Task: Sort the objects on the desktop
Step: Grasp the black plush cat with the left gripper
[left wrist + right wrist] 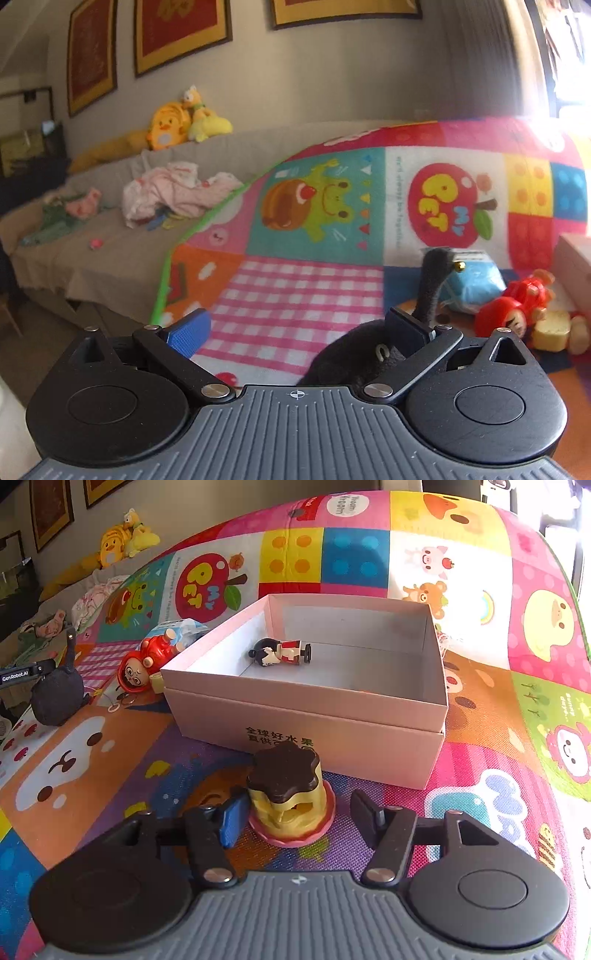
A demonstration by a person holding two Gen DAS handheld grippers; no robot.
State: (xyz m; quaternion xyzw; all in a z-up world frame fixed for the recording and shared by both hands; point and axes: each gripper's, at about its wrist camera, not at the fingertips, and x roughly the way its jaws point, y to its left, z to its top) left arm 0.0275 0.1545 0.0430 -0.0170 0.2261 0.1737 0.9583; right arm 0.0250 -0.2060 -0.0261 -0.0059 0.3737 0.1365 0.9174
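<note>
The right gripper (pixel 295 821) hangs low over the play mat (pixel 517 775) with its jaws spread wide on either side of the pudding toy (pixel 288 797); the blue left pad looks to be at or almost at the toy's side, the right one stands clear. The step in hand appears to be picking this toy up for the box (pixel 306 716), which sits just behind it; the next move calls for closing squarely on the yellow body, below the overhanging brown top, then lifting clear of the box's near wall. The toy is a small yellow pudding with a wavy dark-brown cap on a pink scalloped base, upright on the mat. Inside the box one doll (pixel 280 652) already lies on its side. To the box's left a red figure (pixel 142 668) lies against the wall. Farther left, the left gripper (pixel 295 334) has its jaws released, with the black plush (pixel 354 358) against its right jaw but not grasped.
</note>
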